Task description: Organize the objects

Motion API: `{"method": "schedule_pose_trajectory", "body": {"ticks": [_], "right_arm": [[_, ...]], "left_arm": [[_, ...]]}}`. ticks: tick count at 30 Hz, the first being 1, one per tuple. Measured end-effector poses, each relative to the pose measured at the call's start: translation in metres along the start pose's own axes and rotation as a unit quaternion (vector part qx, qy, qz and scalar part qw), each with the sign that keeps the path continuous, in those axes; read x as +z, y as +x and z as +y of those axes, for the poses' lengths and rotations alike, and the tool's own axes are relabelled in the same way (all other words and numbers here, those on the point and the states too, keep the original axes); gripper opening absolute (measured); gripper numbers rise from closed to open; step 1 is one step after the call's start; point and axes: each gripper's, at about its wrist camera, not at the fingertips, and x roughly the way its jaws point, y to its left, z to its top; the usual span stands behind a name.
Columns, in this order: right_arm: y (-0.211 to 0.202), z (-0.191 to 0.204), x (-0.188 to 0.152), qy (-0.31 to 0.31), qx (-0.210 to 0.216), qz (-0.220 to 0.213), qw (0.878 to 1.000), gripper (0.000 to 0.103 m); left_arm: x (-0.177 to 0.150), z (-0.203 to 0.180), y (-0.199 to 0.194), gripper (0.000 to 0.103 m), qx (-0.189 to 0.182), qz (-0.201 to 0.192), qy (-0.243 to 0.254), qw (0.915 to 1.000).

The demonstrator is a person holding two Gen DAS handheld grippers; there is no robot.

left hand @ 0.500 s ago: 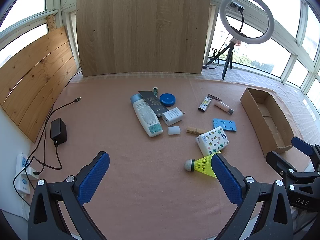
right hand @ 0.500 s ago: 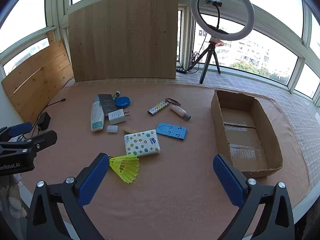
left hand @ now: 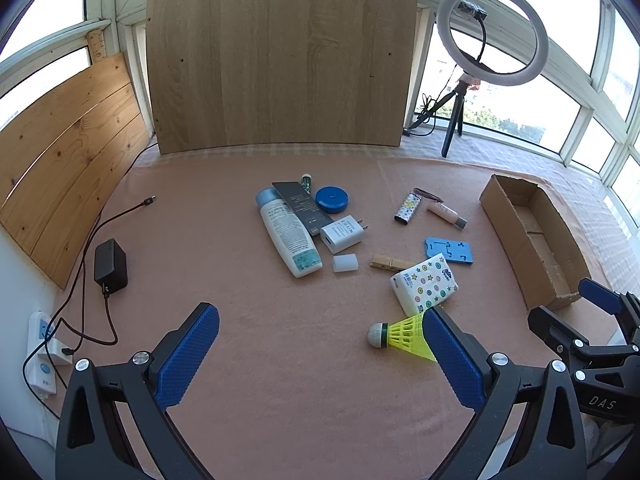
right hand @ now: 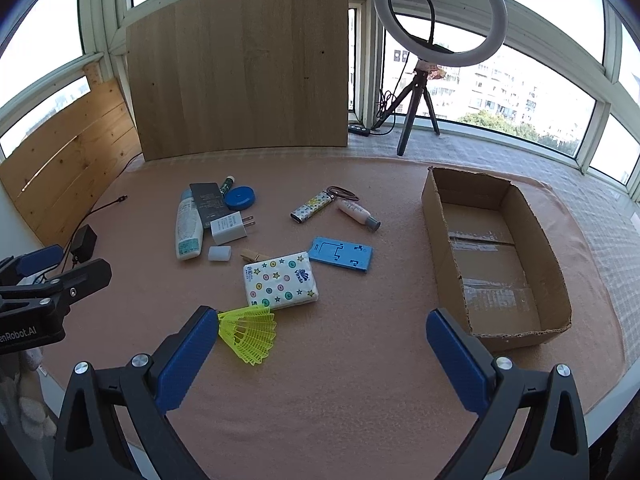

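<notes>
Several small objects lie on the pink cloth: a white lotion bottle, a white charger, a blue round tin, a tissue pack, a blue holder, a patterned lighter, a small pink bottle and a yellow shuttlecock. An open cardboard box stands at the right and holds nothing. My left gripper is open and empty over the near cloth, the shuttlecock by its right finger. My right gripper is open and empty, near the box's front corner.
A wooden board leans at the back and planks stand at the left. A ring light on a tripod stands behind the box. A black adapter with cables and a power strip lie at the left edge.
</notes>
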Motion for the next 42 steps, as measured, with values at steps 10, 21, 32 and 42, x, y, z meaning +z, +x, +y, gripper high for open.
{"method": "schedule_pose_trajectory", "body": {"ticks": [10,21,32,42], "right_arm": [[-0.003,-0.001,-0.001,0.007,0.002,-0.006,1.000,0.102],[-0.014,-0.014,0.000,0.035,-0.018,-0.025,0.999,0.102],[-0.019,-0.017,-0.001,0.041,-0.021,-0.031,0.998,0.102],[-0.022,-0.020,-0.002,0.048,-0.024,-0.031,0.998,0.102]], "left_arm": [[0.001,-0.001,0.002,0.103,-0.005,0.001,0.006,1.0000],[-0.001,-0.002,-0.003,0.103,-0.007,-0.004,0.009,0.9999],[0.000,-0.002,-0.007,0.103,-0.010,-0.008,0.013,0.9998],[0.001,-0.005,-0.010,0.103,-0.018,-0.012,0.019,0.9996]]}}
